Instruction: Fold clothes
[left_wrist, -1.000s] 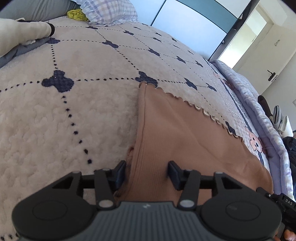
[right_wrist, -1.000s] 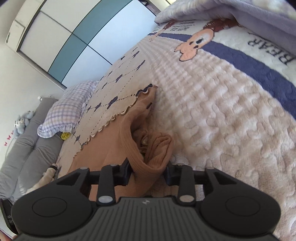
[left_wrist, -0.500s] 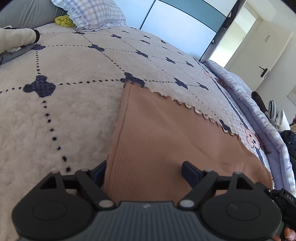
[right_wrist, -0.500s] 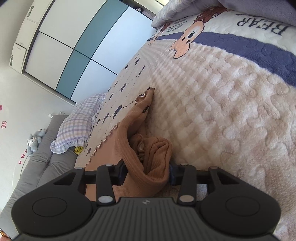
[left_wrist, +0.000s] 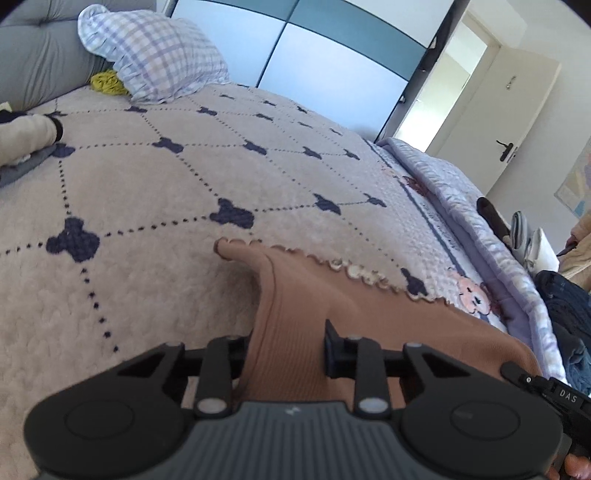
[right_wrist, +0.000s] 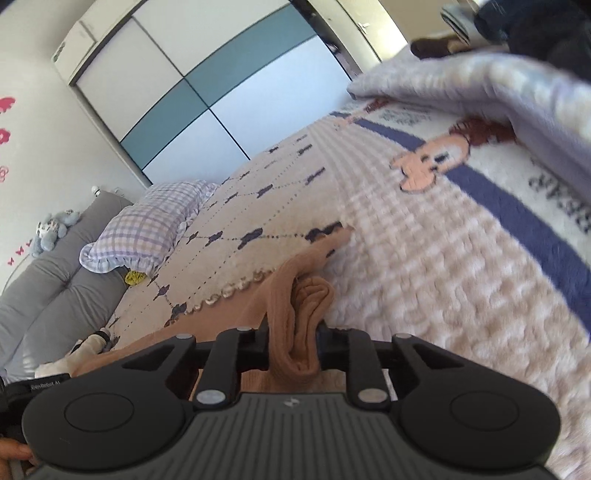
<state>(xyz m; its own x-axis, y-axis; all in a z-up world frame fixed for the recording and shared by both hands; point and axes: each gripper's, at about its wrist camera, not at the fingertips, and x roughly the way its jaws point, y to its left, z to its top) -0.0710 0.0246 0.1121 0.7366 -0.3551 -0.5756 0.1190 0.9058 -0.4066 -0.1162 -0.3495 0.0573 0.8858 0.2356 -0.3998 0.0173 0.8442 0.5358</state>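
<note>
Both grippers clamp the same tan ribbed garment (left_wrist: 295, 321) on the bed. Left gripper (left_wrist: 286, 347): jaws have just been closing, now clenched on a gathered strip of the fabric that fills the gap between its 2 fingers; the cloth rises from the blanket (left_wrist: 155, 206) into the grip, pulled taut in a narrow neck. Right gripper (right_wrist: 291, 347): jaws also just closed in, grasping a bunched fold of the same garment, ribbed folds squeezed between the pads and bulging above them. The garment's scalloped far edge (left_wrist: 351, 271) still lies on the blanket, running diagonally toward the bed's right side; its far left corner (left_wrist: 225, 247) curls up just beside a dark blue motif. In the right wrist view that scalloped hem (right_wrist: 229, 291) trails left and the other far corner (right_wrist: 341, 236) touches the blanket by another motif. Open blanket lies left of and beyond the garment up to the plaid pillow (left_wrist: 162, 62). The right side is tighter: lilac quilt (left_wrist: 472, 214) along the bed edge, dark clothes (left_wrist: 565, 306) past it.
</note>
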